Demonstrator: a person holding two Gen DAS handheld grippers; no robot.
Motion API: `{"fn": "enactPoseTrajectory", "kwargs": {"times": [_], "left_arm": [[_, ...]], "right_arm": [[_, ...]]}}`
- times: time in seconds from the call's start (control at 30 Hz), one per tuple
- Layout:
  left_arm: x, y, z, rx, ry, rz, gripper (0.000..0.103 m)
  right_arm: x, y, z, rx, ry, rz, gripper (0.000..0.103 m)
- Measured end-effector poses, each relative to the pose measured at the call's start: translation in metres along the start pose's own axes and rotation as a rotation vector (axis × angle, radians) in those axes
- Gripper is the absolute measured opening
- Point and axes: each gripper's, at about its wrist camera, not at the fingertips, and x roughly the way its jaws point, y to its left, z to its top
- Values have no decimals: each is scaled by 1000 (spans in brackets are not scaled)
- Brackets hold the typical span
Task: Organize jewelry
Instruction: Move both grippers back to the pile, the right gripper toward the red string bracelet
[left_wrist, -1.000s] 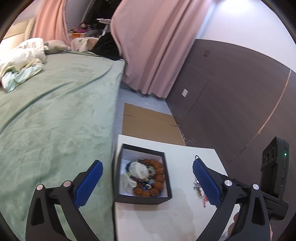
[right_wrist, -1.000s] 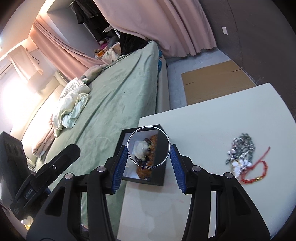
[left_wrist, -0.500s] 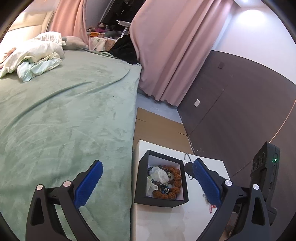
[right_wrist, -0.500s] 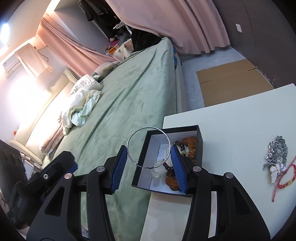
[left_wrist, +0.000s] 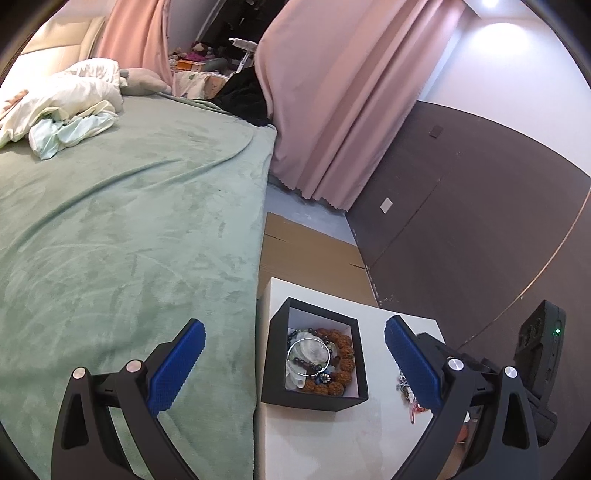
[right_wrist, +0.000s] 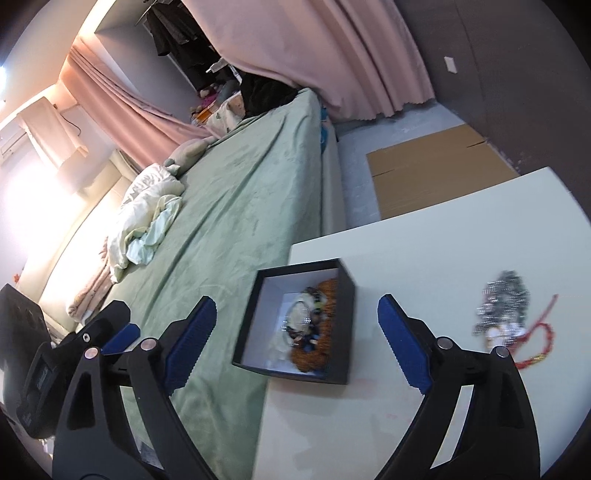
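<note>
A black box (left_wrist: 279, 363) with a white lining stands at the left edge of the white table (left_wrist: 332, 443). It holds brown bead bracelets (left_wrist: 341, 350) and other pieces, with a thin silver bangle (left_wrist: 308, 357) lying on top. The box also shows in the right wrist view (right_wrist: 343, 321). My left gripper (left_wrist: 295, 365) is open and empty, hovering over the box and the bed edge. My right gripper (right_wrist: 295, 339) is open and empty just above the box. A silver chain pile (right_wrist: 504, 299) and a red string bracelet (right_wrist: 537, 341) lie on the table to the right.
A green-covered bed (left_wrist: 122, 240) runs along the table's left side, with crumpled bedding (left_wrist: 62, 107) at its far end. Flat cardboard (left_wrist: 310, 251) lies on the floor beyond the table. Pink curtains (left_wrist: 332, 110) and a dark panelled wall (left_wrist: 461, 206) stand behind.
My right gripper held the silver bangle over the box, then opened; the bangle now lies in the box. The left gripper rose and drew back a little.
</note>
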Motion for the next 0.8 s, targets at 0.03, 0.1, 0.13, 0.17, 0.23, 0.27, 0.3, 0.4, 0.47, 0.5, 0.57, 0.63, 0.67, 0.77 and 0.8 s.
{"fn": "enactPoseTrajectory", "kwargs": {"times": [0.03, 0.1, 0.13, 0.17, 0.23, 0.27, 0.3, 0.4, 0.47, 0.5, 0.57, 0.63, 0.67, 0.77, 0.8], "left_arm": [[1, -1, 0, 0, 1, -2, 95], [2, -1, 0, -5, 3, -6, 95], [3, -2, -1, -8, 4, -7, 95], [4, -2, -1, -8, 7, -8, 95], [6, -4, -2, -5, 11, -10, 95], [7, -6, -2, -2, 14, -11, 95], [8, -8, -3, 3, 18, -13, 95], [12, -13, -5, 17, 25, -15, 95], [15, -16, -7, 25, 30, -18, 95], [16, -18, -8, 29, 31, -21, 95], [18, -22, -9, 35, 33, -26, 95], [20, -27, -11, 42, 28, -25, 95], [20, -29, -11, 46, 22, -24, 95], [26, -40, -14, 63, 34, -47, 95], [30, -44, -15, 73, 46, -57, 95]], "right_arm": [[-3, -3, 0, 0, -2, -8, 89], [-9, -11, 1, 5, -4, -16, 89], [-13, -15, 1, 8, -4, -25, 89], [-16, -18, 0, 8, -4, -31, 89], [-22, -22, 0, 4, -3, -41, 89], [-24, -24, 0, -1, -2, -45, 89], [-27, -26, 0, -7, -1, -49, 89], [-36, -32, 1, -22, 0, -63, 89], [-44, -40, 2, -25, -2, -74, 89], [-48, -44, 2, -23, -2, -79, 89], [-53, -53, 3, -13, 0, -88, 89], [-60, -63, 4, 2, -3, -97, 89], [-64, -69, 5, 9, -6, -103, 89], [-71, -86, 5, 42, 2, -136, 89], [-73, -94, 5, 58, 11, -143, 89]]}}
